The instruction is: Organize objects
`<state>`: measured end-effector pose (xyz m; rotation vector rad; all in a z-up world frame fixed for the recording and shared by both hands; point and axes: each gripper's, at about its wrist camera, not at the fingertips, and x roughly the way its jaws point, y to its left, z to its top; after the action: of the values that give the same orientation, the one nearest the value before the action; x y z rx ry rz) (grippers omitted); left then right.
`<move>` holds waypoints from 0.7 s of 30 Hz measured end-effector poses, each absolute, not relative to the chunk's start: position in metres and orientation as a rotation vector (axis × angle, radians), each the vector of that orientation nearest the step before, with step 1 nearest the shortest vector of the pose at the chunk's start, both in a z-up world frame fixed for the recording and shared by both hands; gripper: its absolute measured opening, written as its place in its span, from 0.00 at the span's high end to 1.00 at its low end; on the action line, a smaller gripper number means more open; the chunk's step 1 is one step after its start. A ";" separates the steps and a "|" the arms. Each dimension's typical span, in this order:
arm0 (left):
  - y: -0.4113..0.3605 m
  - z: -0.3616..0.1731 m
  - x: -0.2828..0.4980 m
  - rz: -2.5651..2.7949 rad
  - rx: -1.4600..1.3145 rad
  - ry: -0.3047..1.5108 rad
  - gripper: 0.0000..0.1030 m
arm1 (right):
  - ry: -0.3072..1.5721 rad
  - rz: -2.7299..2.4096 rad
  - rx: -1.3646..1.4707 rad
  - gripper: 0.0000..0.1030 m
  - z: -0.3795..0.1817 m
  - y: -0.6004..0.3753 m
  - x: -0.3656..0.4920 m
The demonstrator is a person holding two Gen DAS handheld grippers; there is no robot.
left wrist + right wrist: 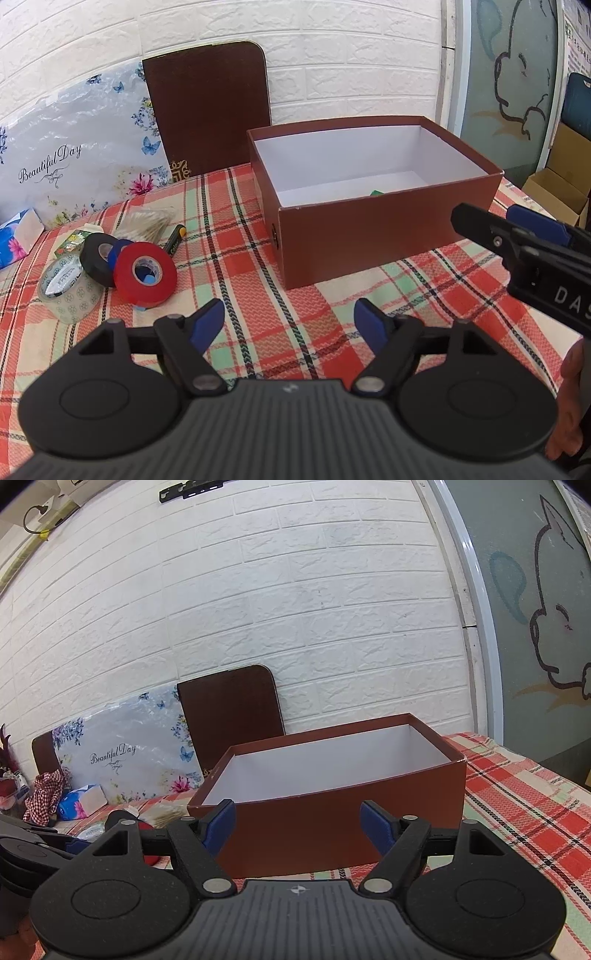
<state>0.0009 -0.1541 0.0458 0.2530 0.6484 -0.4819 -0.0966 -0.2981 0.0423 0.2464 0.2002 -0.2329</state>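
**tapehoarder:** So where's everything sitting? The brown box is open on the plaid tablecloth, white inside, and there's a little green thing poking up at the bottom near the front wall. Can't really tell what it is, the wall hides most of it.

**gripnerd:** Yeah, same here. The pile is off to the left of the box, well apart from it: red tape roll leaning on the black tape roll, a blue roll wedged between them, and the clear packing tape lying flat just beside those. Behind them is a bundle of cotton swabs and a dark marker.

**tapehoarder:** And the grippers?

**gripnerd:** Left gripper is over bare cloth in front of the box, blue fingers spread wide, nothing between them. Right gripper is also spread with nothing pinched, pointing at the box's near wall. From the left camera you see it come in from the right edge, next to the box's corner.

**tapehoarder:** The box lid is propped against the white brick wall behind, next to that floral "Beautiful Day" panel. Tissue pack is at the far left.
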 end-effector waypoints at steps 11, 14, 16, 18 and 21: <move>-0.153 0.045 0.000 -0.496 0.249 0.653 0.21 | 0.197 -0.224 0.237 0.26 0.044 -0.291 -0.096; -0.152 0.045 0.000 -0.497 0.246 0.652 0.18 | 0.199 -0.222 0.234 0.26 0.044 -0.290 -0.096; -0.152 0.045 -0.001 -0.498 0.245 0.652 0.18 | 0.199 -0.220 0.232 0.26 0.044 -0.289 -0.096; -0.151 0.045 -0.001 -0.498 0.244 0.650 0.18 | 0.200 -0.218 0.229 0.26 0.044 -0.288 -0.096; -0.148 0.045 -0.001 -0.498 0.239 0.650 0.17 | 0.202 -0.214 0.224 0.26 0.045 -0.286 -0.095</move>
<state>-0.0007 -0.1483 0.0452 0.2386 0.6501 -0.4979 -0.0947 -0.2859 0.0446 0.2236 0.2018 -0.2140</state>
